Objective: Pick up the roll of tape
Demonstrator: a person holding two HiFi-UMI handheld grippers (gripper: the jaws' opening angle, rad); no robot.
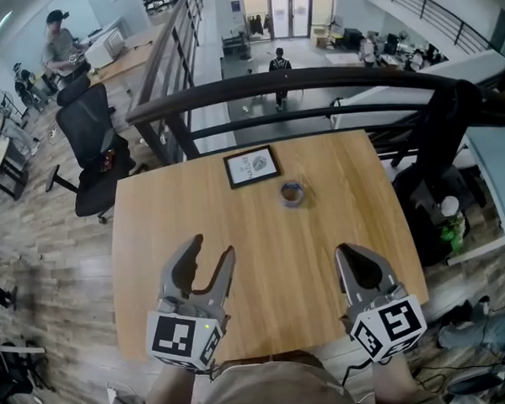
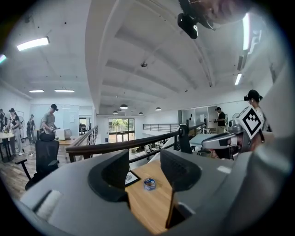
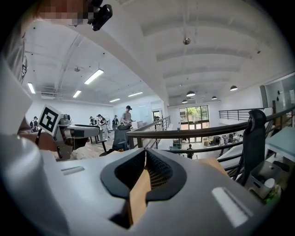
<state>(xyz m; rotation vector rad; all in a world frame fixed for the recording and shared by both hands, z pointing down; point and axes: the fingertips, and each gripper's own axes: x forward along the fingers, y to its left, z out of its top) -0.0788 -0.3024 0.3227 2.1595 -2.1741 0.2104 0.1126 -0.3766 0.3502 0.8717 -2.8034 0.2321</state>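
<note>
Left tool point(image 1: 213, 245) apart | right tool point(image 1: 343, 251) together | tape roll point(image 1: 292, 192) untouched, detail unclear

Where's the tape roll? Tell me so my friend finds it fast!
Look at the wooden table by the railing. Near its far edge lies a black-framed card, and just right of it, slightly nearer, sits the roll of tape. It is the only small round ring there.
</note>
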